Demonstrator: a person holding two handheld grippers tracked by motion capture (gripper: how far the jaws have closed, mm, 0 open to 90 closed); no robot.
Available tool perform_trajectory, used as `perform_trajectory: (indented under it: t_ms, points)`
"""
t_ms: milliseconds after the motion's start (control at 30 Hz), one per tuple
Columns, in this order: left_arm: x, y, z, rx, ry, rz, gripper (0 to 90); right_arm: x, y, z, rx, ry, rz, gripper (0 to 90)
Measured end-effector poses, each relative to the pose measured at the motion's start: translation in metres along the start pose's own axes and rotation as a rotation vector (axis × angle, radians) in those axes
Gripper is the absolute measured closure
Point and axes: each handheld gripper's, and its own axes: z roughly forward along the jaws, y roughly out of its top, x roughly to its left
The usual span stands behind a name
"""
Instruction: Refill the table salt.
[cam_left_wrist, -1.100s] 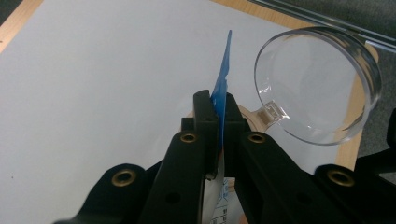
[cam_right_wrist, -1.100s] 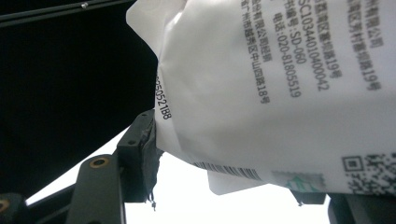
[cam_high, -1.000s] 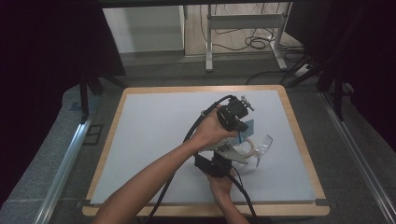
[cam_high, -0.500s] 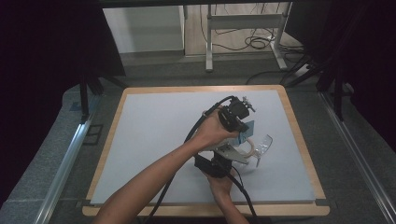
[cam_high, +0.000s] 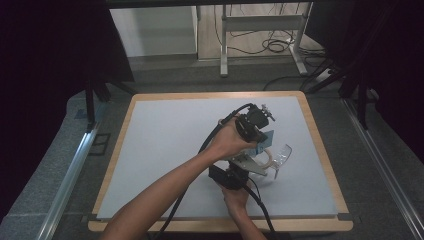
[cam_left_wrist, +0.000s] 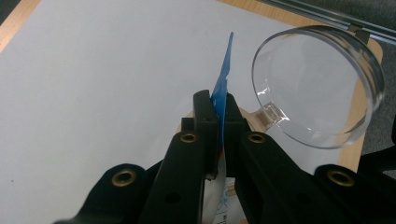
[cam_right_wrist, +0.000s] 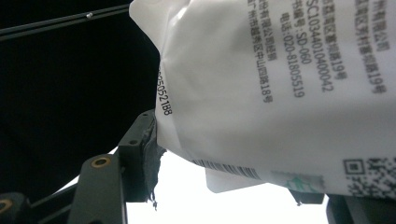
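Packet (cam_left_wrist: 223, 88), blue on one face and white with printed text on the other, is held up off the desk (cam_high: 165, 145) between both grippers, right of the desk's middle and toward its near edge. Left gripper (cam_left_wrist: 218, 105) has its fingers (cam_left_wrist: 203, 112) fully closed on the packet's thin blue edge, which rises out between them and past their tips. Right gripper (cam_right_wrist: 224, 154), nearer the person, has its fingers (cam_right_wrist: 144, 149) partly open with the packet's white printed body between them; the left finger's pad touches the packet's side, and the other finger is mostly hidden behind it, so a firm grip cannot be told. Clear plastic glass (cam_left_wrist: 317, 88) lies on its side just right of the packet, its stem toward the fingers
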Motion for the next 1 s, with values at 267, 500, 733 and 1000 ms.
perform_trajectory:
  t_ms: [267, 500, 733, 1000]
  points:
    - [-0.0018, 0.0018, 0.0002, 0.011, 0.005, 0.006, 90.0, -0.0004, 0.0029, -0.0007, -0.014, 0.008, 0.007, 38.4]
    - [-0.0002, 0.0004, 0.0009, 0.006, -0.001, 0.003, 90.0, 0.0000, 0.0017, -0.0001, -0.009, 0.006, 0.009, 38.4]
    - [0.0007, -0.0009, 0.0015, 0.000, -0.002, -0.002, 90.0, 0.0000, 0.0015, 0.0006, -0.004, 0.003, 0.002, 38.5]
    - [0.0009, -0.0012, 0.0019, 0.011, -0.002, 0.001, 90.0, 0.0024, 0.0018, 0.0007, -0.013, -0.002, -0.015, 39.1]
